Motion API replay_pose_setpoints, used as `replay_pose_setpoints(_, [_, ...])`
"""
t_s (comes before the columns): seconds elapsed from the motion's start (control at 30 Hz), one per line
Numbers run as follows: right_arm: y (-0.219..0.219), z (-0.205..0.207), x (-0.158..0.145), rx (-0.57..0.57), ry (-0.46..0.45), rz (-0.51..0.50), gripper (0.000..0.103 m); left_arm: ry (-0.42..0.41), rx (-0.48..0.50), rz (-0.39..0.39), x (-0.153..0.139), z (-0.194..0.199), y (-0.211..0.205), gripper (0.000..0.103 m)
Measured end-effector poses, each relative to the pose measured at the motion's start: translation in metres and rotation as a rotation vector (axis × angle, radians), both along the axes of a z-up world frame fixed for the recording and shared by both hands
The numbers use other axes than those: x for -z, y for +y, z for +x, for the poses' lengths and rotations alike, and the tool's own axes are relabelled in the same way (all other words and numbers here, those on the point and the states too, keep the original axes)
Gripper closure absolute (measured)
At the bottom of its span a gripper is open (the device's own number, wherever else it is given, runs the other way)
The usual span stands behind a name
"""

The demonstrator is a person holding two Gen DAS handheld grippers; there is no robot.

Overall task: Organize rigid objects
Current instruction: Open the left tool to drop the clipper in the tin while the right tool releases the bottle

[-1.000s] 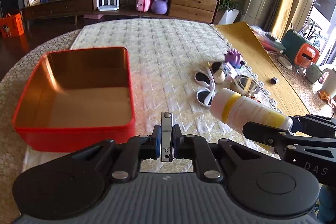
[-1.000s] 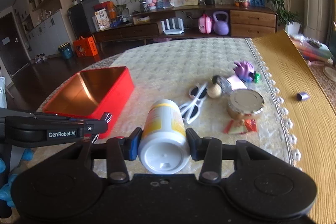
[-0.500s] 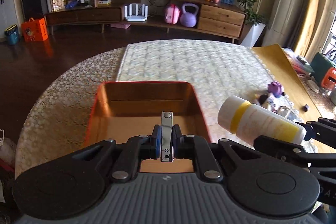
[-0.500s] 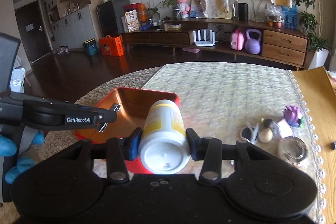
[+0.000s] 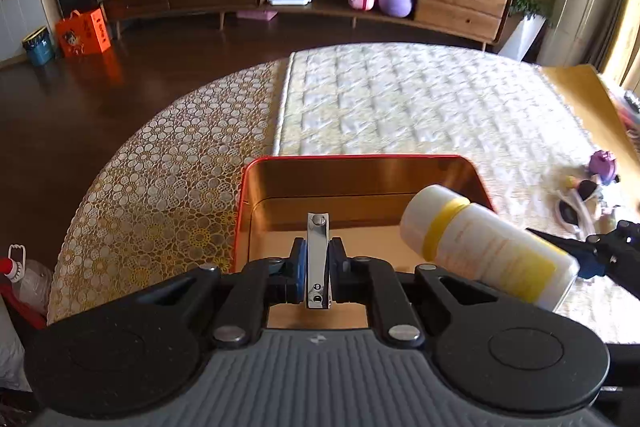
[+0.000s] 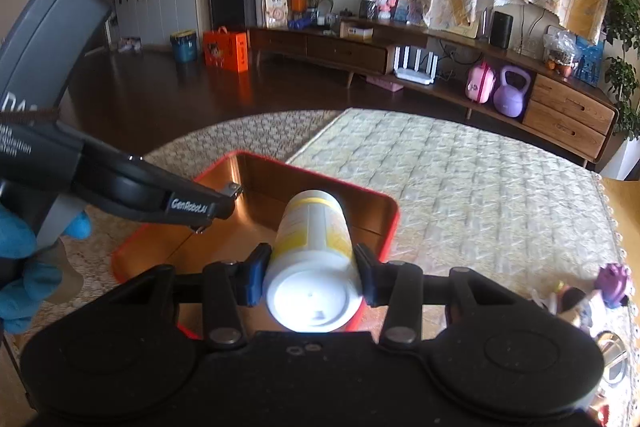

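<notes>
Both loads have moved over the red tin (image 5: pixel 472 169): left gripper (image 5: pixel 318 267) clamps the nail clipper (image 5: pixel 318 259), right gripper (image 6: pixel 311 277) the bottle (image 6: pixel 312 247).

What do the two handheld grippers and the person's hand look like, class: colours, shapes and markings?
Both grippers, left gripper and right gripper, are black, with rounded lobes, silver rivets and blue pads. The left has a grey ribbed body and white "GenRobot.AI" lettering. The hand wears a blue glove.

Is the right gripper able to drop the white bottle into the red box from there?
Probably yes. The right gripper holds the white bottle over the open red box, whose floor looks bare. The left gripper, clamping a nail clipper, hovers beside it, not underneath.
</notes>
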State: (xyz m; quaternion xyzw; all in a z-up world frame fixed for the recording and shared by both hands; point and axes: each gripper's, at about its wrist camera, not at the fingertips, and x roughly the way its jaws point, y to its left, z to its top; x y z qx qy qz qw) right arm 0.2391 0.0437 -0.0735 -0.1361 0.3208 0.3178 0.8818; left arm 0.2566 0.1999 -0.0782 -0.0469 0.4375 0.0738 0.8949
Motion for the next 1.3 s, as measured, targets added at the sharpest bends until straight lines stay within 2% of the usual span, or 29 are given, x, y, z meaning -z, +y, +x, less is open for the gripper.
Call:
replay_pose_setpoints(0.2, [0.019, 0.012, 0.018, -0.008, 0.027, -0.045, 0.059, 0.057, 0.021, 0.04, 0.018, 0.024, 0.002, 0.092])
replay_pose_setpoints(0.37, [0.028, 0.012, 0.024, -0.027, 0.019, -0.07, 0.059, 0.085, 0.021, 0.044, 0.028, 0.037, 0.005, 0.092])
replay_pose_setpoints(0.57, [0.033, 0.01, 0.032, -0.053, 0.056, -0.086, 0.059, 0.109, 0.014, 0.036, 0.036, 0.047, 0.01, 0.092])
replay_pose_setpoints(0.77, [0.036, 0.008, 0.039, -0.059, 0.102, -0.097, 0.059, 0.113, 0.022, 0.047, 0.039, 0.051, 0.01, 0.092])
replay_pose_setpoints(0.93, [0.038, 0.004, 0.041, -0.059, 0.088, -0.115, 0.058, 0.114, 0.024, 0.056, 0.04, 0.051, 0.009, 0.092])
replay_pose_setpoints(1.07, [0.035, 0.008, 0.038, -0.054, 0.105, -0.093, 0.058, 0.122, 0.014, 0.076, 0.04, 0.051, 0.006, 0.092])
replay_pose_setpoints(1.3, [0.024, 0.005, 0.035, -0.049, 0.115, -0.074, 0.055, 0.136, 0.01, 0.068, 0.039, 0.049, 0.006, 0.091])
